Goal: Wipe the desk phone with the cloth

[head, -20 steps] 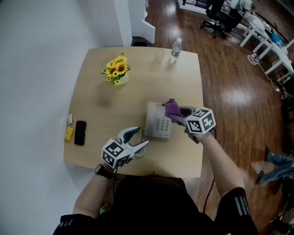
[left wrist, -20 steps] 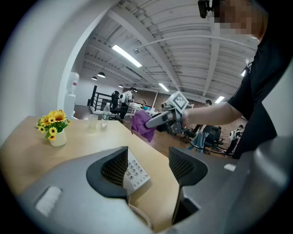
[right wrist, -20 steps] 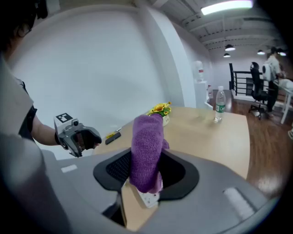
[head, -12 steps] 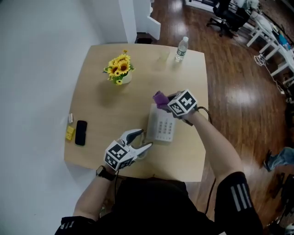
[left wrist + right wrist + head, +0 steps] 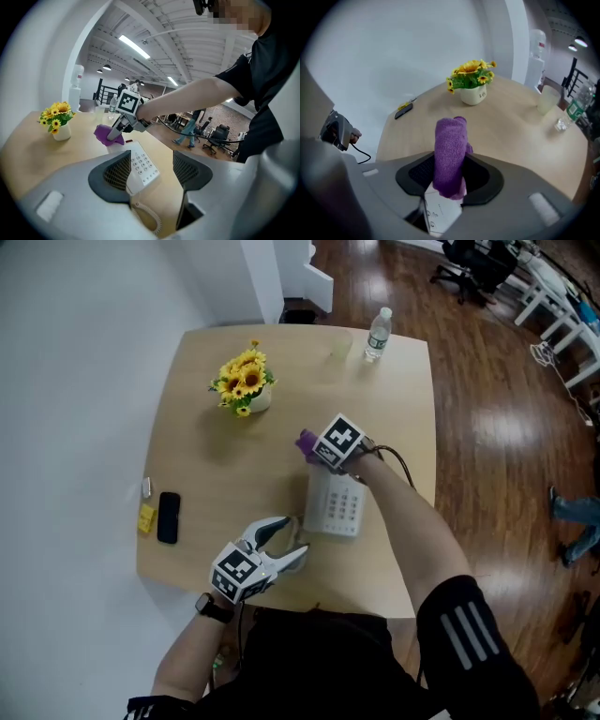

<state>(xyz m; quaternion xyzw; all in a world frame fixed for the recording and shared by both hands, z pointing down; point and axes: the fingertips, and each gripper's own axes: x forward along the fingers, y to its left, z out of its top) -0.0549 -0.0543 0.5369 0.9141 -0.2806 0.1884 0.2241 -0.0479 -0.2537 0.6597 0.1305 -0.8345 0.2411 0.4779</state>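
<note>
The white desk phone (image 5: 337,505) lies on the light wood table (image 5: 216,484), keypad up. My right gripper (image 5: 312,450) is shut on the purple cloth (image 5: 307,442) and holds it at the phone's far left corner. In the right gripper view the cloth (image 5: 450,157) stands pinched between the jaws, with the phone's edge (image 5: 440,213) just below. My left gripper (image 5: 283,542) stands open near the phone's near left corner, nothing between its jaws. The left gripper view shows the keypad (image 5: 143,167), the coiled cord (image 5: 149,214) and the cloth (image 5: 108,135).
A pot of sunflowers (image 5: 243,381) stands at the back left. A water bottle (image 5: 378,334) and a clear cup (image 5: 339,346) are at the far edge. A black mobile (image 5: 168,517) and a yellow item (image 5: 146,517) lie at the left edge. Wood floor surrounds the table.
My right gripper has carried the purple cloth leftward and away across the phone, from its right side to its far left corner. The left gripper has stayed put, open.
</note>
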